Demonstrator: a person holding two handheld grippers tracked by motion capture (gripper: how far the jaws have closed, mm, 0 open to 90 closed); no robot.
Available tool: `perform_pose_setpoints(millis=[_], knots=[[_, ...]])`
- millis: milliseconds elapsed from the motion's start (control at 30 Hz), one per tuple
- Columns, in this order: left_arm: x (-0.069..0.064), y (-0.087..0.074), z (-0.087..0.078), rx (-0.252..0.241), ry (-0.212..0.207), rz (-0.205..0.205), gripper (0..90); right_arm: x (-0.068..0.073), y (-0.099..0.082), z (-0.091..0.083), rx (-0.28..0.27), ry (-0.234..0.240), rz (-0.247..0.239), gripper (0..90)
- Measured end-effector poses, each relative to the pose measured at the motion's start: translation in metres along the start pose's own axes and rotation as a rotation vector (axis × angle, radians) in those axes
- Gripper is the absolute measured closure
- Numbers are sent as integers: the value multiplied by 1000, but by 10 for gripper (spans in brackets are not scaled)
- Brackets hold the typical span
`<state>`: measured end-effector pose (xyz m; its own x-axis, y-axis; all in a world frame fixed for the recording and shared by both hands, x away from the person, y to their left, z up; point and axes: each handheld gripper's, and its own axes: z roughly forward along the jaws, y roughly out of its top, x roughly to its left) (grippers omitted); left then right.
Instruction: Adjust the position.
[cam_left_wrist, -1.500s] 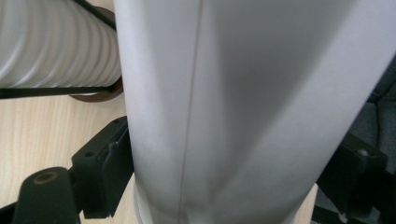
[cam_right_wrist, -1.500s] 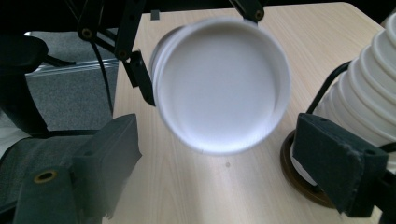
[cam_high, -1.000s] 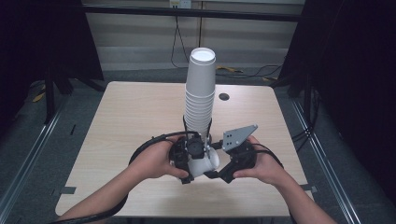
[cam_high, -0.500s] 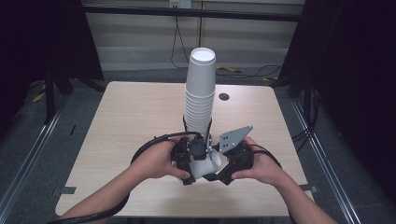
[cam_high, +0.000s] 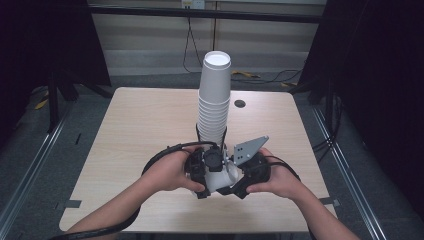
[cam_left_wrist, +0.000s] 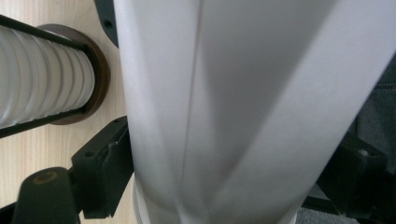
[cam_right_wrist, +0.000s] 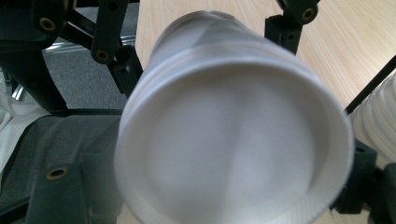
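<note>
At the near edge of the pale wooden bench (cam_high: 130, 130), both hands meet around a single white paper cup (cam_high: 220, 177) lying on its side between the two grippers. The left gripper (cam_high: 202, 167) has its jaws drawn narrow on the cup's wall, which the left gripper view shows pinched into a crease (cam_left_wrist: 201, 116). The right gripper (cam_high: 245, 180) sits against the cup's other end; its view looks at the cup's recessed base (cam_right_wrist: 233, 140), and I cannot tell how its jaws stand. Just behind, the tall stack of white paper cups (cam_high: 215, 95) stands upright in a black-railed holder with a dark round base (cam_left_wrist: 95, 74).

I judge that one cup is being worked between the grippers, clear of the stack. Next would come a firm hold by one gripper, gentle enough not to crush the wall further, then carrying the cup to open bench.
</note>
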<state>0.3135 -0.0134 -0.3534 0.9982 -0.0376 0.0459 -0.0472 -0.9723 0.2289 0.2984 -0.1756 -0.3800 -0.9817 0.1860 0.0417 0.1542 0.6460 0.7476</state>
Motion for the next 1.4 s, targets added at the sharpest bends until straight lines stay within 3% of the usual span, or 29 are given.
perform_pose_setpoints(millis=[67,133,367,400,467,567,633,667,700,767,800,833,867,900,933,1000,1033,1133,1300,1400], knots=[[0,1,0,-17,-5,-3,151,0,0,0,-6,2,-2,209],[0,1,0,-13,-5,7,151,0,0,1,-10,11,-4,206],[-1,2,0,-12,-6,-15,151,0,1,-1,-13,9,5,197],[4,3,0,-2,-1,45,151,0,1,-1,-15,8,3,196],[0,3,1,-6,-11,0,151,1,1,0,-14,8,7,193],[0,3,3,-9,-15,-1,151,1,1,0,-13,9,6,191],[4,4,3,1,-3,52,151,1,1,0,-13,7,7,191],[1,3,4,3,-15,15,151,1,1,0,-11,6,6,191],[1,3,4,-1,-17,11,151,1,1,0,-12,7,6,191],[1,3,4,3,-8,12,151,1,2,-1,-13,7,6,192],[3,4,3,3,6,33,151,1,2,-1,-10,5,6,192],[1,3,4,6,-4,19,151,1,2,-1,-5,3,2,192],[4,4,3,8,4,53,151,1,2,-2,-6,2,3,193],[4,4,3,7,1,53,151,1,2,-2,-6,0,4,194],[1,3,4,6,-7,13,151,1,3,-2,-7,2,5,194],[1,3,4,9,-8,3,151,1,3,-2,-5,2,1,194],[4,4,4,14,0,54,151,1,4,-3,-4,4,2,195],[2,2,5,8,1,19,151,1,4,-4,-2,4,2,194],[0,2,7,20,-13,-2,151,0,6,-7,21,2,-3,197],[1,1,8,26,-10,10,151,1,8,-9,30,1,-8,197]])
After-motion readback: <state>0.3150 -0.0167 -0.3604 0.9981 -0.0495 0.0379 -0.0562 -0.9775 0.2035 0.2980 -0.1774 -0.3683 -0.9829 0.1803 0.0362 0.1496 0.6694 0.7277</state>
